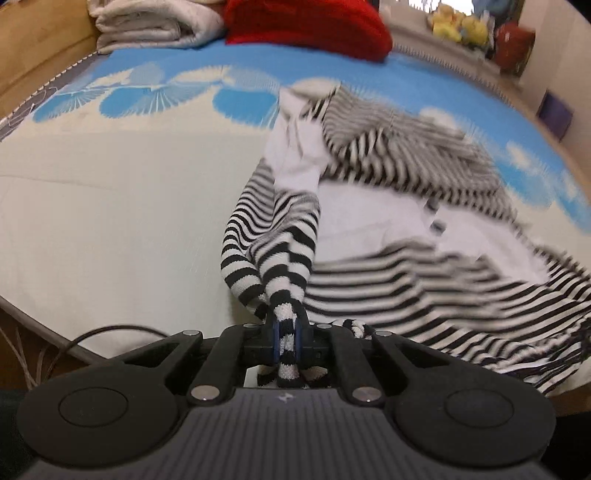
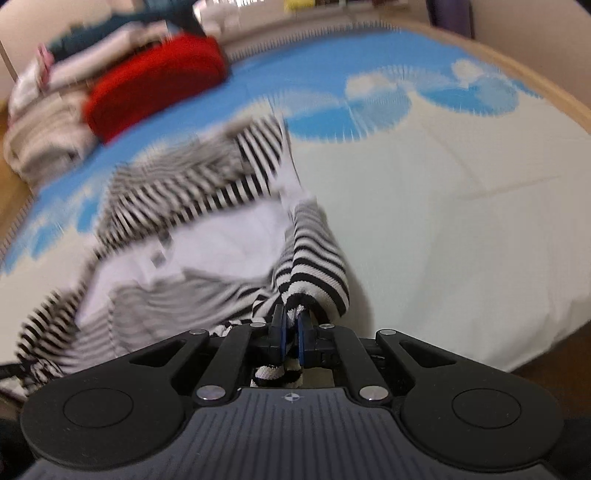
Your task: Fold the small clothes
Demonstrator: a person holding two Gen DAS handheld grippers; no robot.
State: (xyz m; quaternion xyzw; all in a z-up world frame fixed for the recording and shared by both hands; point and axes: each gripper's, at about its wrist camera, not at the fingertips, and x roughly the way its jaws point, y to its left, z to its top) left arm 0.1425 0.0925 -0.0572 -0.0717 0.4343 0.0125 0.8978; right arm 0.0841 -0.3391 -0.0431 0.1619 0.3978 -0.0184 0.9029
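Note:
A black-and-white striped garment [image 1: 406, 192] with a white lining lies spread and rumpled on the bed, blurred by motion. My left gripper [image 1: 286, 332] is shut on a bunched striped edge of it, lifted toward the camera. In the right wrist view the same striped garment [image 2: 192, 229] stretches left and away. My right gripper [image 2: 290, 332] is shut on another striped edge, with cloth pinched between the blue pads. The garment hangs taut between the two grips and the bed.
The bed sheet [image 1: 110, 206] is cream with a blue fan pattern. A red folded garment [image 1: 306, 26] and a folded beige towel [image 1: 155, 26] sit at the far end. Yellow toys [image 1: 458, 26] stand on a ledge. A wooden bed edge [image 2: 546, 92] runs at right.

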